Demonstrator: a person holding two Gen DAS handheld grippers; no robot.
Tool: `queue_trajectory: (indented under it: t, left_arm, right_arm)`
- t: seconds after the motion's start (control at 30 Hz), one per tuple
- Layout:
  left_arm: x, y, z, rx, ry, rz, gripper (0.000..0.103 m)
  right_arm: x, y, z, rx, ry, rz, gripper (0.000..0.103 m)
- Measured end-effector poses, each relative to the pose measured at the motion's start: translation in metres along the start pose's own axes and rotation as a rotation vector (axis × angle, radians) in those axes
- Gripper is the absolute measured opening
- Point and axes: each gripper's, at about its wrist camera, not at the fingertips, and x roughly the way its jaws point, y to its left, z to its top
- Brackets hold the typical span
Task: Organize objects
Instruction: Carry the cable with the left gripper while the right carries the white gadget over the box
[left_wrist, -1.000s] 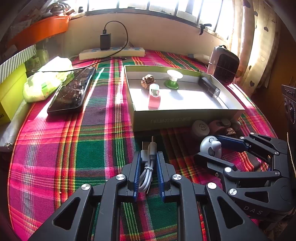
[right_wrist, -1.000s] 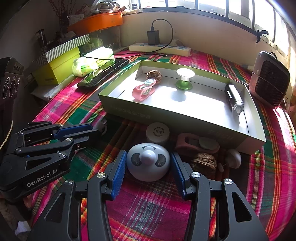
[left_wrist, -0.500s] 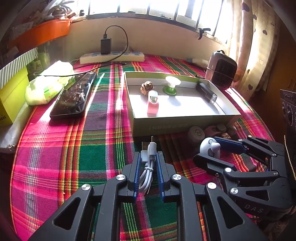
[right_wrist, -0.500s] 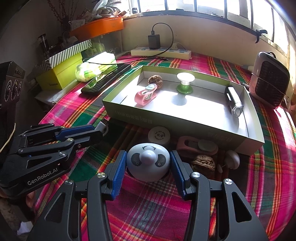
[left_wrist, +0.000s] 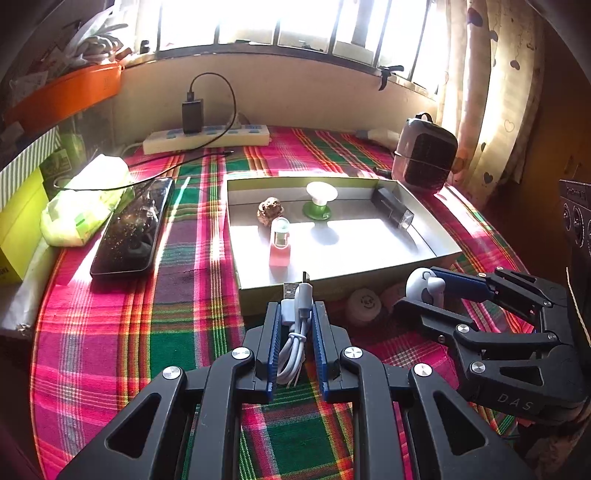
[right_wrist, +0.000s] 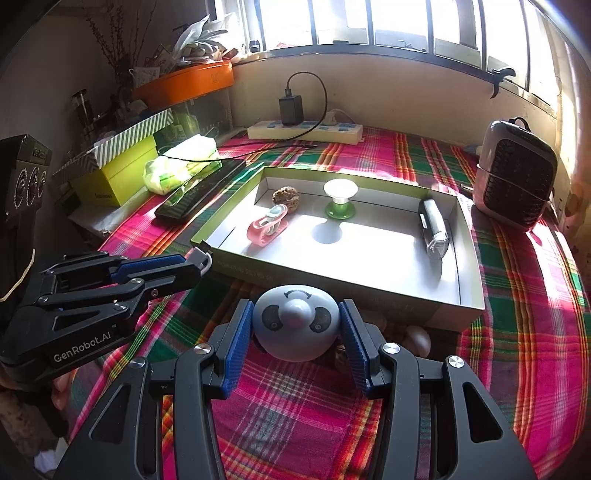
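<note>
My left gripper (left_wrist: 294, 325) is shut on a coiled white USB cable (left_wrist: 295, 321) and holds it above the cloth, just before the near wall of the open green box (left_wrist: 258, 295). My right gripper (right_wrist: 296, 325) is shut on a white panda-faced gadget (right_wrist: 296, 326), lifted off the cloth in front of the box (right_wrist: 369, 291). That gadget also shows in the left wrist view (left_wrist: 421, 288). The box holds a walnut (left_wrist: 270, 209), a pink clip (left_wrist: 279, 242), a green-and-white knob (left_wrist: 320, 199) and a black-and-silver stick (left_wrist: 393, 210).
On the plaid cloth before the box lie a round white disc (left_wrist: 365, 304), a pink piece (left_wrist: 393, 293) and a small white ball (right_wrist: 417, 338). A phone (left_wrist: 131, 230), wipes pack (left_wrist: 81, 206), power strip (left_wrist: 207, 138) and small heater (left_wrist: 424, 153) stand around.
Both grippers have risen with their objects; the panda gadget has left the cloth and now hangs above the small items, and the cable sits level with the box's near wall.
</note>
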Motion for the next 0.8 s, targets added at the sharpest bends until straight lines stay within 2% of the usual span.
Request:
queue_trajectory:
  t: [0.43,0.8]
  left_arm:
    - [0.016,-0.017,0.024,0.017,-0.004,-0.03,0.015]
    - [0.036,-0.021,0.042,0.022,0.004,-0.035,0.015]
  right_arm:
    - [0.001,-0.027,0.021,0.022,-0.019,-0.026,0.049]
    - [0.017,-0.044,0.039,0.023,-0.007,-0.028,0.049]
